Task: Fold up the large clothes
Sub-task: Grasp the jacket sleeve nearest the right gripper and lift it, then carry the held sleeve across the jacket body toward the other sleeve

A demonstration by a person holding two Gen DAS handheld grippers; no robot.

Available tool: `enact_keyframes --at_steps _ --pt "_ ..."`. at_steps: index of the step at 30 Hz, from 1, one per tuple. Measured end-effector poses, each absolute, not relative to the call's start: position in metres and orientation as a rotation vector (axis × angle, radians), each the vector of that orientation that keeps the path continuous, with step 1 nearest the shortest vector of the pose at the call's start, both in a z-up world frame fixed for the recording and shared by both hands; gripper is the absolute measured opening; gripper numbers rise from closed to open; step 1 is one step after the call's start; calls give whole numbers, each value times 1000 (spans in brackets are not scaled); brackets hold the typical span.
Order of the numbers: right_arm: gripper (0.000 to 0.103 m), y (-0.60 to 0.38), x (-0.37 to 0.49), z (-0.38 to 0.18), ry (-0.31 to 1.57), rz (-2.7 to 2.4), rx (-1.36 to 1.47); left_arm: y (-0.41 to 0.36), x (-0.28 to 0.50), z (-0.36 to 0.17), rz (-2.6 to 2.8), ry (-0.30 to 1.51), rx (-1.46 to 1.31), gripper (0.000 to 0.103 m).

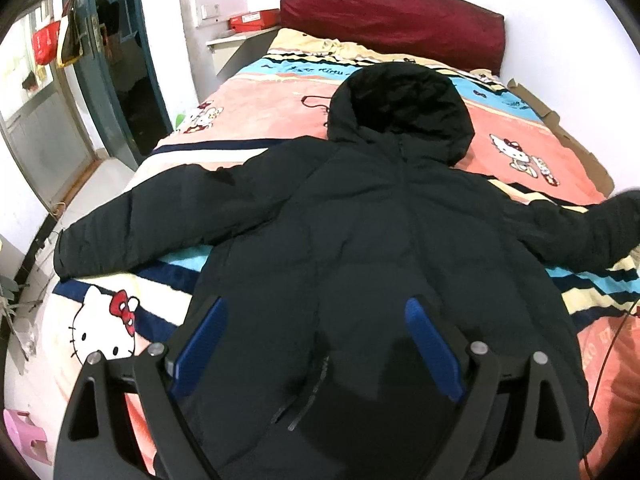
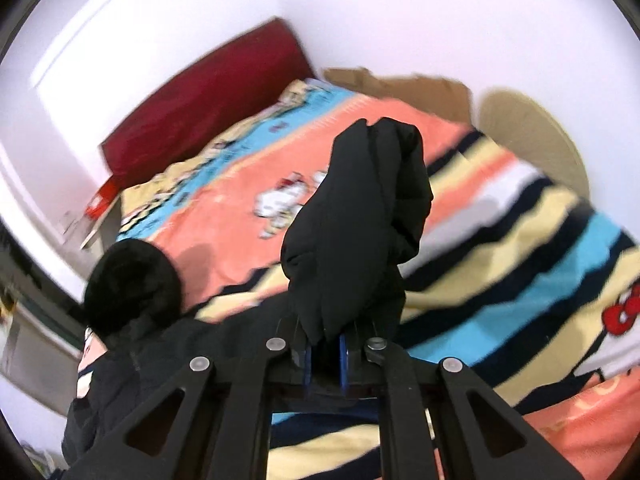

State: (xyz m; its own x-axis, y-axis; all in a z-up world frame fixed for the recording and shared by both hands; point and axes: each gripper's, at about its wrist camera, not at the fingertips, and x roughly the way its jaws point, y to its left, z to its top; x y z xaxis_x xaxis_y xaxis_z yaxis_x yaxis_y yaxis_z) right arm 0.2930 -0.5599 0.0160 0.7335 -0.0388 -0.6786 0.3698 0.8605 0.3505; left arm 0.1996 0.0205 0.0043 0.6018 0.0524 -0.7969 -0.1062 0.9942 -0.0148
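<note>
Two sleeves mark the state of this fold, one flat and one lifted. At the far left of the left wrist view, the left sleeve (image 1: 132, 224) of the black hooded jacket (image 1: 380, 248) lies stretched out across the cartoon-cat blanket (image 1: 256, 92) on the bed, untouched. Moving right, the left gripper (image 1: 316, 312) hovers over the lower body of the jacket with its blue pads (image 1: 430, 344) spread wide apart, holding nothing. The jacket lies front up, its zip running up the middle, with its hood (image 1: 400, 104) pointing toward the dark red headboard (image 1: 388, 16). Further right, the other sleeve runs to the edge of that view, its end blurred.

The right wrist view explains it: the right gripper (image 2: 325, 356) is clamped on the cuff end of the right sleeve (image 2: 360, 216), and the bunched fabric stands up above the blanket, clear of the bed. The blur suggests it is in motion.

The step in hand looks like the first fold, bringing the right sleeve in over the chest. The next move calls for carrying that cuff across toward the zip line and laying it flat before letting go, while the left gripper could press the body to stop the puffy fabric sliding. Padded cloth like this may spring back.
</note>
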Motion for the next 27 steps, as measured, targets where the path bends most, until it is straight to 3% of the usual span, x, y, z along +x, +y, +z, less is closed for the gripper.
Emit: enact_keyframes --at_steps 8,15,21,27 --pt "10 -450 302 96 645 -98 355 58 175 17 75 869 -112 91" --pt "10 -341 317 127 634 3 247 104 160 25 96 819 -134 91" --pt "10 -255 332 130 643 66 181 143 158 25 147 796 -144 91" --pt "10 -170 341 98 687 111 123 184 161 14 179 806 -173 91"
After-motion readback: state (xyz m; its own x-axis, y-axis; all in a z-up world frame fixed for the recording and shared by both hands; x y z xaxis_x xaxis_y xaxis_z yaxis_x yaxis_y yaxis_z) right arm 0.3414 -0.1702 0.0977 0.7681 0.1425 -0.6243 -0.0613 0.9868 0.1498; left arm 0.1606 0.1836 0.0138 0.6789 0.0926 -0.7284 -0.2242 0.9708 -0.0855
